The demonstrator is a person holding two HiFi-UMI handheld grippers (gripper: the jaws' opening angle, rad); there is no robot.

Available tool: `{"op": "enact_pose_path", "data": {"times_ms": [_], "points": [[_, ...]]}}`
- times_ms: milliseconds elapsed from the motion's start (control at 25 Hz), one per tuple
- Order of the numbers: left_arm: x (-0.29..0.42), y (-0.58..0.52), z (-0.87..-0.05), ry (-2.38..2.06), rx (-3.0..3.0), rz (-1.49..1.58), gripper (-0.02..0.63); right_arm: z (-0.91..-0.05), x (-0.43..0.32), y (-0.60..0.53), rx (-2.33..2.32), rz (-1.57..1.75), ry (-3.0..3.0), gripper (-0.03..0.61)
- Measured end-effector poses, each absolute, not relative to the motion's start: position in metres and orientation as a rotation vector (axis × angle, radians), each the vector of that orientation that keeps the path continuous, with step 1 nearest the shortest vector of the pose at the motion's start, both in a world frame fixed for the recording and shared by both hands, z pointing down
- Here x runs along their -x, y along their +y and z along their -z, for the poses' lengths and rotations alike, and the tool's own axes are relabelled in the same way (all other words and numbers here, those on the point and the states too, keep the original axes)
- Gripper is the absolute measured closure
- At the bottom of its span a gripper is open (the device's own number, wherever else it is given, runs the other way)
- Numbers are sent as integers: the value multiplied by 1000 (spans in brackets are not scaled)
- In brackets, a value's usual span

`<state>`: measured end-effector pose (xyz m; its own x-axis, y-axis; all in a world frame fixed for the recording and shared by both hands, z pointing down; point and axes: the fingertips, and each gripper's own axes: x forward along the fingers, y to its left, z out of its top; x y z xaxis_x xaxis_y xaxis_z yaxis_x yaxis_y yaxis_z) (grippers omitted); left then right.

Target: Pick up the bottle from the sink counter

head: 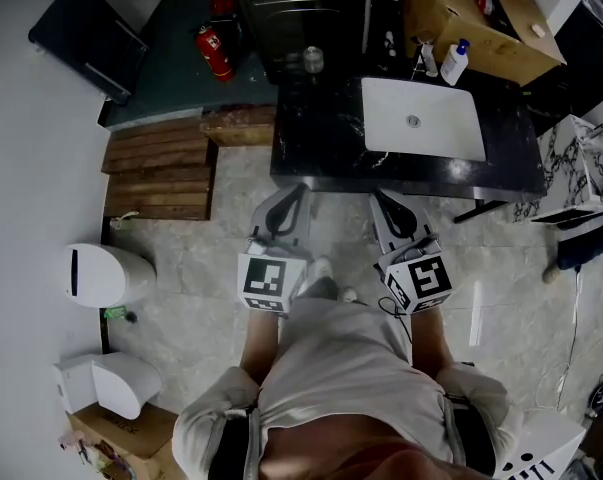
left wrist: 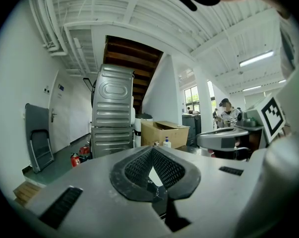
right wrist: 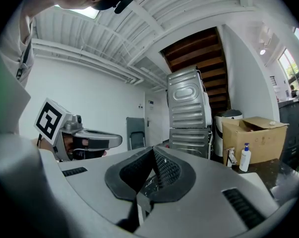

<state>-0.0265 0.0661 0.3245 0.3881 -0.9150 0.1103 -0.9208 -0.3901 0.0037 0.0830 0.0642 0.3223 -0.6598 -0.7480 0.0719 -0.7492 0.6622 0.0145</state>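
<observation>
Bottle (head: 454, 63) noted upright behind sink (head: 451, 133), well ahead and to the right — nearer right gripper (head: 386, 206) than left gripper (head: 293, 203), both closed tight, empty.

The left gripper (head: 293, 200) and right gripper (head: 386, 206) were held out side by side, pointing forward and roughly level. Each had its jaws closed together, with nothing gripped between them.

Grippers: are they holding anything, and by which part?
Nothing is held. The left gripper and the right gripper both have their jaws shut and empty. The bottle stands untouched by the sink.
</observation>
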Motion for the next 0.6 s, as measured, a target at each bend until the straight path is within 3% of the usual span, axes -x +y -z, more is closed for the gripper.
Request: {"op": "enact_pose_path", "data": {"times_ms": [600], "points": [[63,13,-325,-1634,-2603,-123,612,-327,-41,15,-1284,-40,-2731,581]]}}
